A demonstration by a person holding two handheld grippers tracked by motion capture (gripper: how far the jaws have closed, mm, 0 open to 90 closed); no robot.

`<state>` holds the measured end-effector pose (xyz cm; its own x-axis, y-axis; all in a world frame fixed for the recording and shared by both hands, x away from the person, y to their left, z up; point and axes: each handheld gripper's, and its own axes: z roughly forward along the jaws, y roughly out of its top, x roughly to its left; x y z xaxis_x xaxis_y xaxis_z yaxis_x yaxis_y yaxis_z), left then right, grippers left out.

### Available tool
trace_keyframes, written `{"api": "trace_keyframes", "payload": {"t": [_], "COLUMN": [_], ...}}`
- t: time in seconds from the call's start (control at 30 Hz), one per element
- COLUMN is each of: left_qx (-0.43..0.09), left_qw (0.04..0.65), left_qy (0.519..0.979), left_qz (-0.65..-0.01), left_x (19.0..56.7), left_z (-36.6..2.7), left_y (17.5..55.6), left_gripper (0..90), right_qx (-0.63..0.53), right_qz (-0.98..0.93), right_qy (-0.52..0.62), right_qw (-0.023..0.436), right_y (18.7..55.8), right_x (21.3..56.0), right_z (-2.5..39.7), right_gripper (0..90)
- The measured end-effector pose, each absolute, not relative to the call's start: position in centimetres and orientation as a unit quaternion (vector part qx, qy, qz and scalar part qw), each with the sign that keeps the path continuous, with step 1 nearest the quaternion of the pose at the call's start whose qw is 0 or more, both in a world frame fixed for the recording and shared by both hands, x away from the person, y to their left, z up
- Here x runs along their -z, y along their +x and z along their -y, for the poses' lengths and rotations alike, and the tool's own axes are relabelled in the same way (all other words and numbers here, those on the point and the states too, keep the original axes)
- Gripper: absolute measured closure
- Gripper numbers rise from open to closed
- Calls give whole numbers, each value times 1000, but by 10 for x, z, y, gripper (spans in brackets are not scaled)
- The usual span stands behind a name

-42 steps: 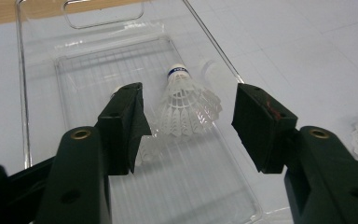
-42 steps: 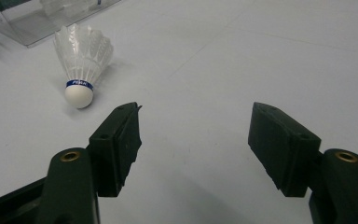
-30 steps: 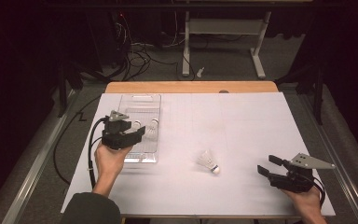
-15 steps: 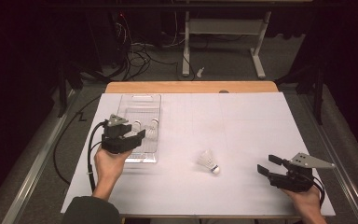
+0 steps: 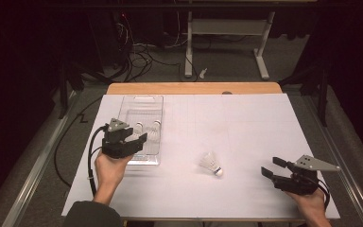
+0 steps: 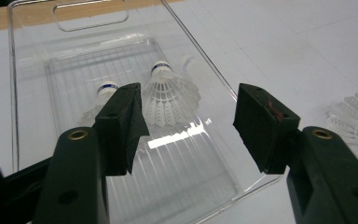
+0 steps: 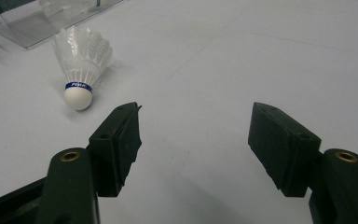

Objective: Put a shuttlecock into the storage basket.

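Observation:
A clear plastic tray (image 5: 142, 100) lies at the table's left and holds two white shuttlecocks (image 5: 138, 128) (image 5: 155, 130). My left gripper (image 5: 139, 140) hovers open over the tray's near end. In the left gripper view, the left gripper (image 6: 189, 116) has nothing between its jaws, and the tray (image 6: 74, 46) with both shuttlecocks (image 6: 168, 95) (image 6: 103, 92) lies just beyond. A third shuttlecock (image 5: 211, 164) lies on its side on the white table sheet, also visible as the shuttlecock (image 7: 80, 65) with its cork toward my right gripper (image 7: 196, 135). The right gripper (image 5: 270, 166) rests open at the near right, well apart from it.
The white sheet (image 5: 246, 123) covers most of the wooden table. A table frame (image 5: 227, 38) and cables (image 5: 142, 52) lie on the floor beyond the far edge. A cable (image 5: 90, 156) trails from the left gripper. The tray's corner (image 7: 23, 28) appears at the right gripper view's upper left.
My left gripper has drifted slightly toward the near end of the tray. The right gripper and the loose shuttlecock have not moved.

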<state>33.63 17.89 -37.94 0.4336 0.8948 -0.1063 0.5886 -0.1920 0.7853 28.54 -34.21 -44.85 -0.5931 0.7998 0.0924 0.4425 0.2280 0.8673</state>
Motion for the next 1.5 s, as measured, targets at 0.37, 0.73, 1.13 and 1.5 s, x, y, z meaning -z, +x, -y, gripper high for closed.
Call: {"api": "trace_keyframes", "payload": {"t": [0.37,0.73,1.13,1.5], "left_qx": [-189,-190,-189,-187], "left_qw": [411,418,423,428], "left_qy": [750,756,760,763], "left_qz": [-482,-466,-455,-447], "left_x": [379,381,384,386], "left_z": [-175,-169,-161,-157], "left_y": [324,312,302,296], "left_gripper": [423,422,420,420], "right_qx": [-468,-468,-469,-468], "right_qz": [-760,-760,-760,-760], "right_qy": [408,408,407,406], "right_qw": [192,193,192,193], "right_y": [284,284,283,283], "right_x": [448,448,448,448], "right_z": [343,343,343,342], "right_gripper": [344,344,344,344]}}
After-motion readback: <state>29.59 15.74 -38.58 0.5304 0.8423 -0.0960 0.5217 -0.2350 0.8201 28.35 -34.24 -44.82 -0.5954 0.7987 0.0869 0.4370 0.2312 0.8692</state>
